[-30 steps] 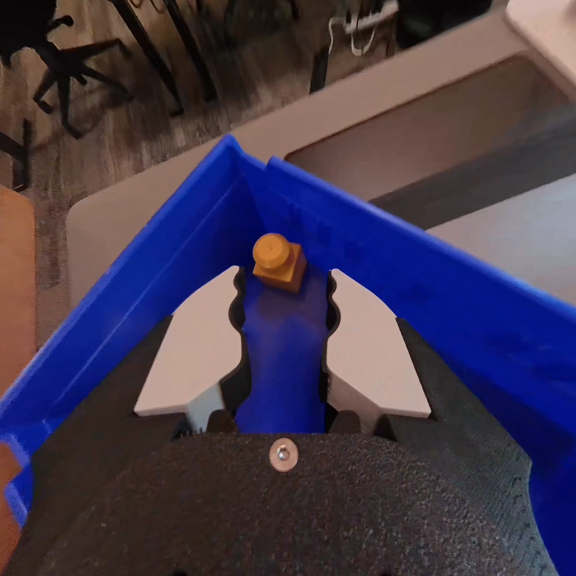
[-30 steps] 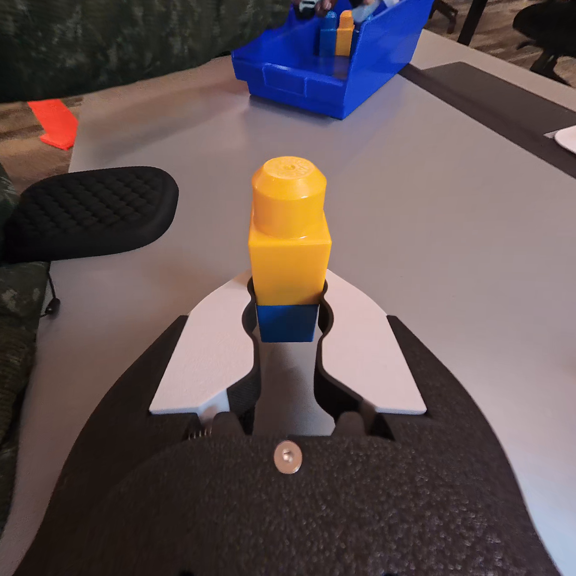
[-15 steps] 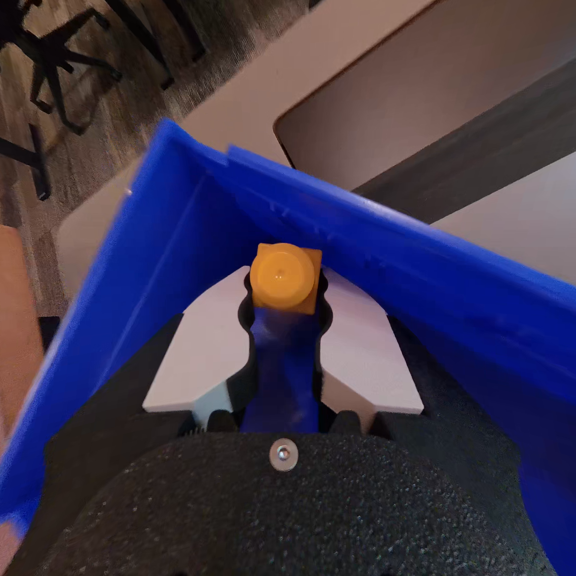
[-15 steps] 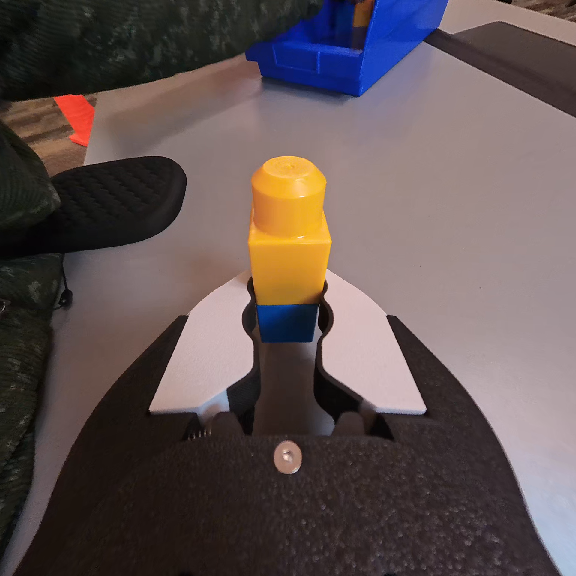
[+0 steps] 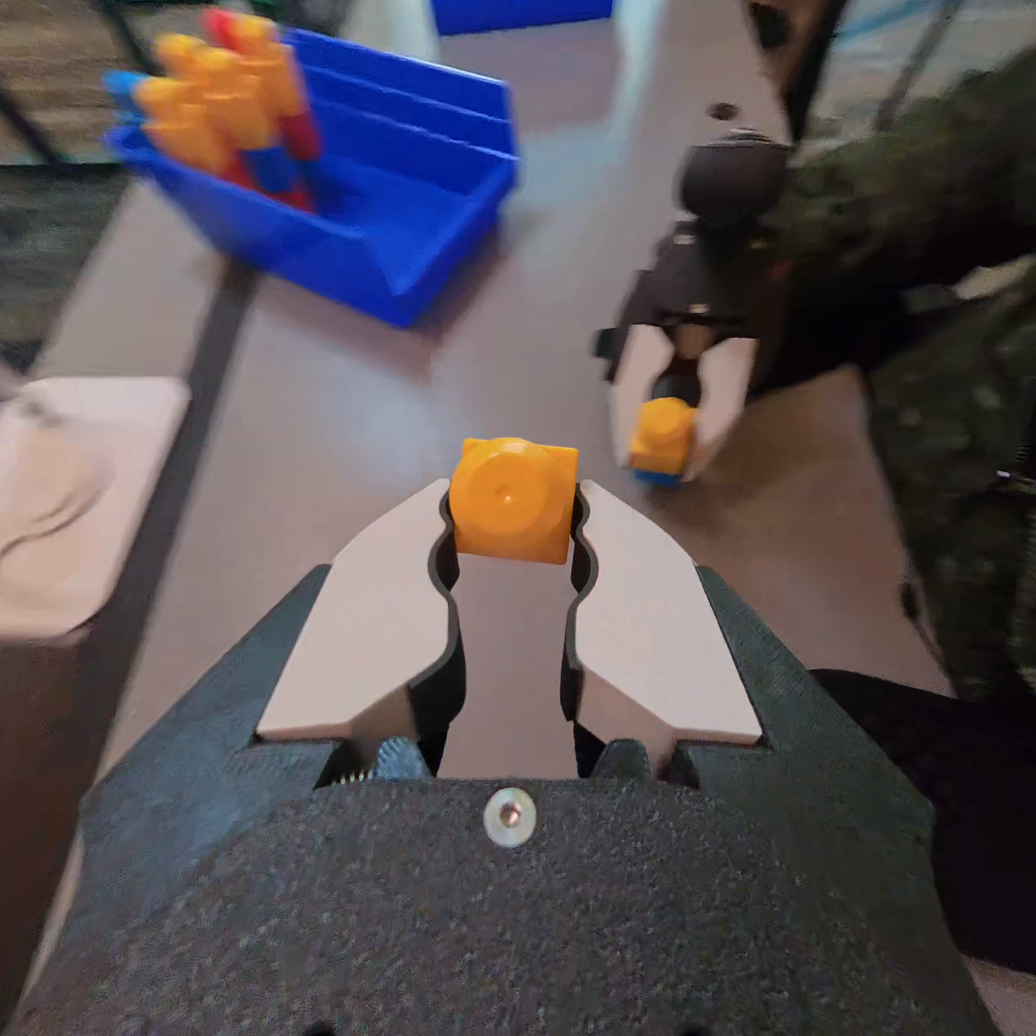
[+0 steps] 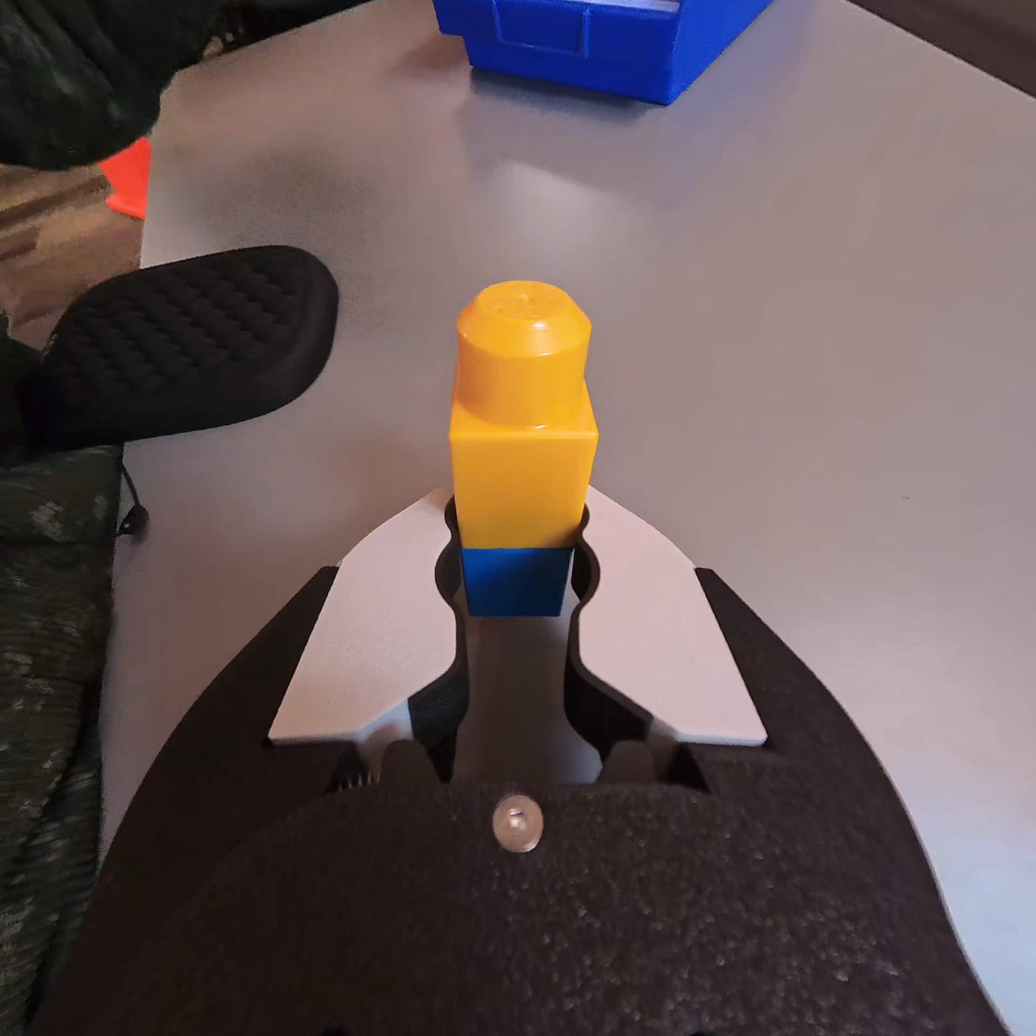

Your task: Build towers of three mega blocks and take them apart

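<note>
My left gripper [image 5: 513,504] is shut on an orange block [image 5: 513,499], held above the grey table with its stud toward the camera. My right gripper [image 6: 518,532] is shut on a two-block stack that stands on the table: an orange block [image 6: 521,443] on a blue block [image 6: 516,580]. The jaws clamp the stack where the two blocks join. In the left wrist view the right gripper [image 5: 667,443] with this stack [image 5: 661,437] shows ahead to the right. A blue bin [image 5: 359,224] at the far left holds several orange, red and blue blocks [image 5: 224,112].
The same blue bin [image 6: 588,50] is at the far end of the table in the right wrist view. A black padded armrest [image 6: 179,342] reaches over the table's left edge. An orange-red piece [image 6: 129,185] lies on the floor. A dark green sleeve [image 5: 925,224] is on the right. Tip to tip, the grippers are about 20 centimetres apart.
My left gripper closed on the orange block in the bin, lifted it out and swung toward the right gripper. The right gripper kept its hold on the stack, and the bin slid up its view.
</note>
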